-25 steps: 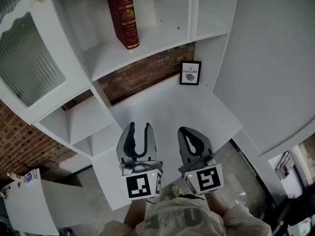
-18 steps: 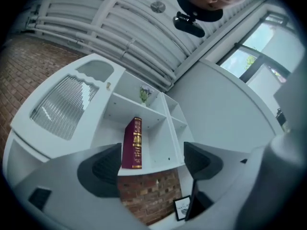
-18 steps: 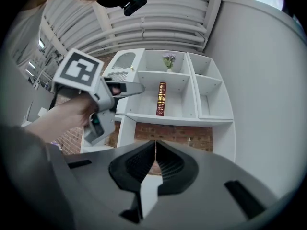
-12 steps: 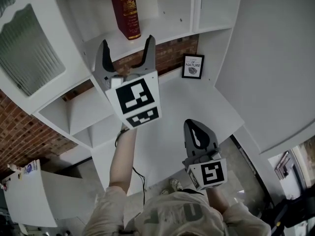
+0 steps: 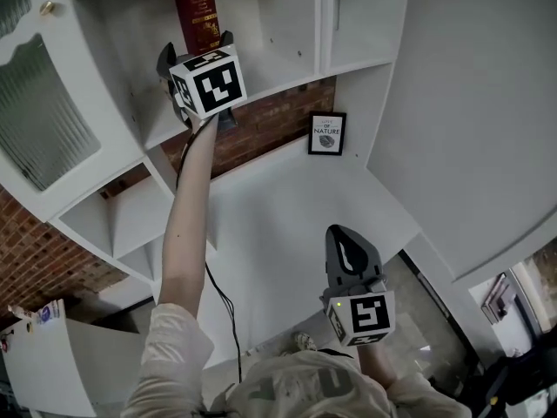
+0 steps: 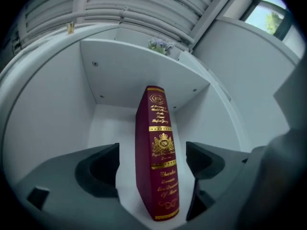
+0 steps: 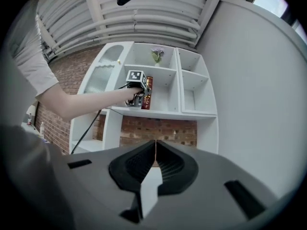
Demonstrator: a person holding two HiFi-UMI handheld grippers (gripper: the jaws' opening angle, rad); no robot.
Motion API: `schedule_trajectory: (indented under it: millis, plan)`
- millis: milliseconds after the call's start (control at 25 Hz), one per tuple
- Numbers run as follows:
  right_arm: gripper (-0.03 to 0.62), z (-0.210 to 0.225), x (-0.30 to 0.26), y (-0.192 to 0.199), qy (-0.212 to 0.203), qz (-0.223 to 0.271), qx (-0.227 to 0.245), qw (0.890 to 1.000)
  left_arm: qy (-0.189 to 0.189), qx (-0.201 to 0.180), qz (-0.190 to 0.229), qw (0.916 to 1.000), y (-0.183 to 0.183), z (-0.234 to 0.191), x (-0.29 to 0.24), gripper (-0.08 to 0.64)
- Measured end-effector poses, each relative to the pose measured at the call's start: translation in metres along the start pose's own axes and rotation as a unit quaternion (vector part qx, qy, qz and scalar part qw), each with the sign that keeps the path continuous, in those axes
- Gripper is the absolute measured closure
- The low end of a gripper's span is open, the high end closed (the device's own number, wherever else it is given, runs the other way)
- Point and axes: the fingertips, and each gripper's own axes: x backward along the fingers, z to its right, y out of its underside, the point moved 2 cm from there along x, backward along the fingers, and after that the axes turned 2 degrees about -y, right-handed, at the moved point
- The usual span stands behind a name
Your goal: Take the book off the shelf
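A dark red book (image 5: 196, 7) with gold lettering stands upright on the white shelf (image 5: 278, 72). My left gripper (image 5: 197, 46) is raised to it at arm's length and stands open. In the left gripper view the book's spine (image 6: 158, 152) sits between the two jaws, with a gap on each side and neither pad touching. My right gripper (image 5: 348, 246) hangs low over the counter, shut and empty; its pads meet in the right gripper view (image 7: 154, 152). That view also shows the book (image 7: 147, 92) and the left gripper's marker cube (image 7: 135, 78) far off.
A small framed print (image 5: 327, 133) leans against the brick wall under the shelf. A ribbed glass cabinet door (image 5: 43, 120) is to the left. A small plant (image 7: 157, 55) stands on the shelf above. The white counter (image 5: 287, 207) lies below.
My left gripper rose from beside the right one up to the shelf, opened wide and came round the book. The right gripper stayed low and shut.
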Motion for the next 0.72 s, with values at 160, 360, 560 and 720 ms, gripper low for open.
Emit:
schedule_trajectory:
  millis: [160,360,560,720]
  plan:
    - [0.574,0.020,-0.001,0.021,0.026,-0.033,-0.026,0.999,-0.014,0.031,-0.029,0.9990,0.014,-0.004,-0.025,0.137]
    - [0.574,0.036,-0.008,0.030,0.039,-0.044,-0.037,0.998,-0.015,0.018,-0.046,0.9987,0.021,0.008,-0.043,0.137]
    - [0.574,0.045,-0.014,0.033,0.049,-0.049,-0.036,0.997,-0.044,0.005,-0.053,0.9976,0.025,0.009,-0.063,0.138]
    - [0.574,0.043,-0.017,0.042,0.051,-0.064,-0.032,0.996,-0.058,0.014,-0.066,0.9961,0.031,-0.001,-0.074,0.138]
